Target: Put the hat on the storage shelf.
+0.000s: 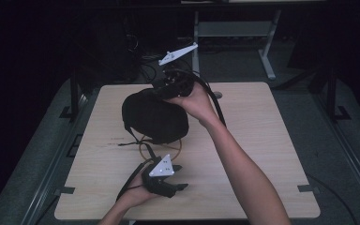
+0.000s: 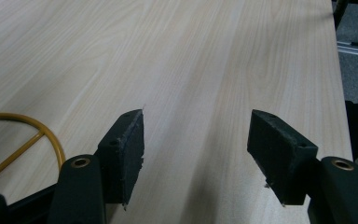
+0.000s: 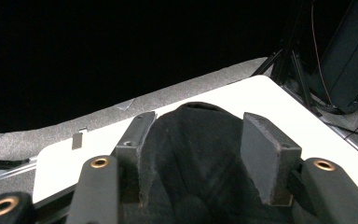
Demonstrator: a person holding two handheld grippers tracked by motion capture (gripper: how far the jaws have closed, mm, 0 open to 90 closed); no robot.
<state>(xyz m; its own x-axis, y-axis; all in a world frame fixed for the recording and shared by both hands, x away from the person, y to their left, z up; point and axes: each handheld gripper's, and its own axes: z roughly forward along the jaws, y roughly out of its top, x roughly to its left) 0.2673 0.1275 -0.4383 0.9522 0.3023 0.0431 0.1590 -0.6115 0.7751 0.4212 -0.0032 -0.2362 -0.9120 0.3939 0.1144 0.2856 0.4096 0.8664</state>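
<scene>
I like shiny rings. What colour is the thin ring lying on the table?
Golden yellow. The thin wire ring shows best in the left gripper view.

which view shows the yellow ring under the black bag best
The high view: the yellow ring pokes out beneath the black bag on the table. The left gripper view catches one arc; the right gripper view has the bag.

The black fabric bag [image 1: 154, 116] hides the far part of the yellow wire ring [image 1: 161, 149]. The right gripper [image 1: 166, 89] has its fingertips lost against the dark fabric, so whether they pinch it is unclear.
</scene>
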